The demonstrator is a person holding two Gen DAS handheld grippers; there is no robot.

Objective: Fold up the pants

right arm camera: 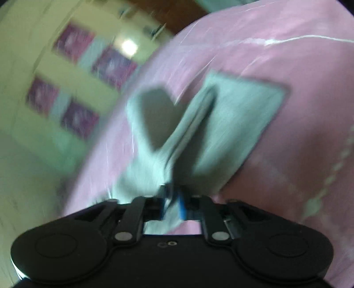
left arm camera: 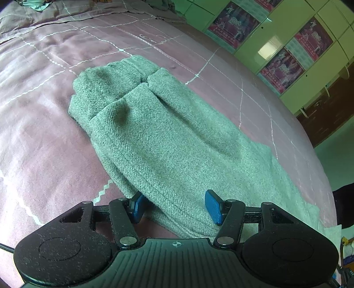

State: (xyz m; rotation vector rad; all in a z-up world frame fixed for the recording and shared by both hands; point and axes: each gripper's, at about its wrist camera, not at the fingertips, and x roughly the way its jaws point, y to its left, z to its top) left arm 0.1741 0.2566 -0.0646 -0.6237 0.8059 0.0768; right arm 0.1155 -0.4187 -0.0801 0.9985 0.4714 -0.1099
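Grey-green knitted pants [left arm camera: 163, 137] lie on a pink bed cover [left arm camera: 44, 124], folded over, with the far end bunched. My left gripper [left arm camera: 176, 206] is open, its blue pads on either side of the near edge of the pants, low over the fabric. In the blurred right wrist view, my right gripper [right arm camera: 172, 203] is shut on a fold of the pants [right arm camera: 232, 124] and holds it lifted off the bed cover [right arm camera: 287, 62], the cloth hanging in a ridge ahead of the fingers.
Green cupboards with purple posters [left arm camera: 281, 68] stand beyond the bed's right edge. Rumpled bedding [left arm camera: 44, 13] lies at the far end. A dark floor strip [left arm camera: 327, 115] runs beside the bed.
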